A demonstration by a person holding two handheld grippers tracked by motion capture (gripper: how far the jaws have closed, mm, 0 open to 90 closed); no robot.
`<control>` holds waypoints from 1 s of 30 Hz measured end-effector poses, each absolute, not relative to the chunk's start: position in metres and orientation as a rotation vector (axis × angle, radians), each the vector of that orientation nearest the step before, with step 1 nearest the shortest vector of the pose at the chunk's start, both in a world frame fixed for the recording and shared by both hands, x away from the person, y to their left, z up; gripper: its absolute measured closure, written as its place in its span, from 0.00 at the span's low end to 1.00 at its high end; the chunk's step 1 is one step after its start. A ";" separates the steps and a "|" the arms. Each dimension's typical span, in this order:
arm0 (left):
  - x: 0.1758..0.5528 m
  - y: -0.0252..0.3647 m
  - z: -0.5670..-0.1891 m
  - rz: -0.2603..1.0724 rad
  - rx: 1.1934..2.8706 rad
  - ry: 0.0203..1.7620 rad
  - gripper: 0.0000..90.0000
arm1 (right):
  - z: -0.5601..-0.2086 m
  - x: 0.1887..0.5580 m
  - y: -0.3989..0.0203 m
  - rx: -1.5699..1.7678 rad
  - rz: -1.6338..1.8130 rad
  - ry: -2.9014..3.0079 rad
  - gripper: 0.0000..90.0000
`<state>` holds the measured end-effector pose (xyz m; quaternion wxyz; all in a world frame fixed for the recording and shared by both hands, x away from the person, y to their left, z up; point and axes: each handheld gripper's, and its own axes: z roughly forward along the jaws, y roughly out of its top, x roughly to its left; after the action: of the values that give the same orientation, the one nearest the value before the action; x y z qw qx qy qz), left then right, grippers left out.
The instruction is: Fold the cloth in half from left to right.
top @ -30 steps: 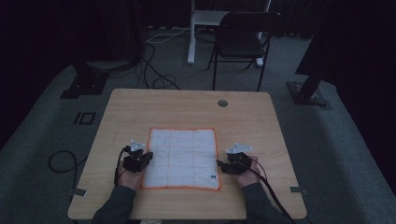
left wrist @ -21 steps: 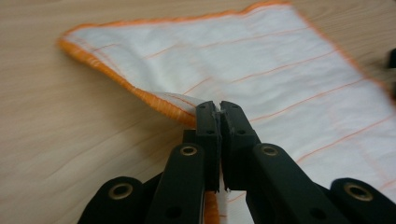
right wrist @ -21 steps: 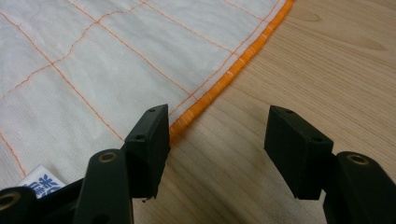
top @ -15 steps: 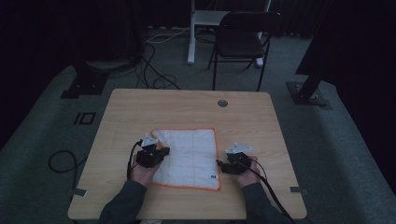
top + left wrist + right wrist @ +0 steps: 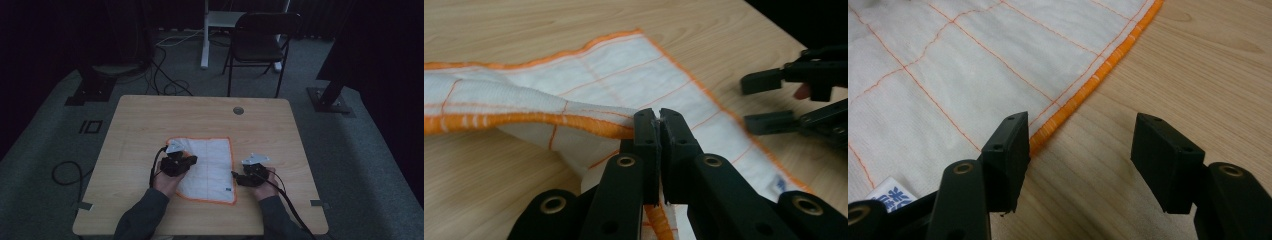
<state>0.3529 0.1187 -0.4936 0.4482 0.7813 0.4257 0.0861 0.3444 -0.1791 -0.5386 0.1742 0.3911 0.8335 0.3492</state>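
In the high view a white cloth with an orange hem lay on the wooden surface, just below the middle of the frame, its left part folded over towards the right so that it looked narrower at the top than a full square. The left gripper sat over the cloth's left side, held by a hand coming up from the bottom edge. In the left gripper view its jaws stood clenched on the orange hem, lifting a fold of cloth off the surface across the left half of the frame, while the rest lay flat beyond, towards the upper middle. The right gripper rested just beside the cloth's right edge, lower right of the centre in the high view. In the right gripper view its jaws stood apart and released, the left one over the hem and the right one over bare wood, nothing grasped between them. A small blue-printed label showed at the lower left of that view. A dark chair stood on the floor beyond the surface, at the top of the high view.
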 end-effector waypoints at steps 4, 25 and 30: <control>0.354 0.109 -0.490 0.194 1.933 1.025 0.97 | -0.539 0.345 -0.179 1.114 0.991 2.360 0.45; 0.364 0.044 -0.489 0.121 1.970 0.910 0.97 | -0.537 0.345 -0.191 1.164 0.980 2.315 0.45; 0.368 0.029 -0.492 0.106 1.985 0.901 0.97 | -0.537 0.346 -0.193 1.165 0.970 2.312 0.45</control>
<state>0.3681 0.0291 -0.4918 0.4614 0.8069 0.3663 0.0429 0.3458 -0.1927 -0.5373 0.1874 0.4138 0.8216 0.3445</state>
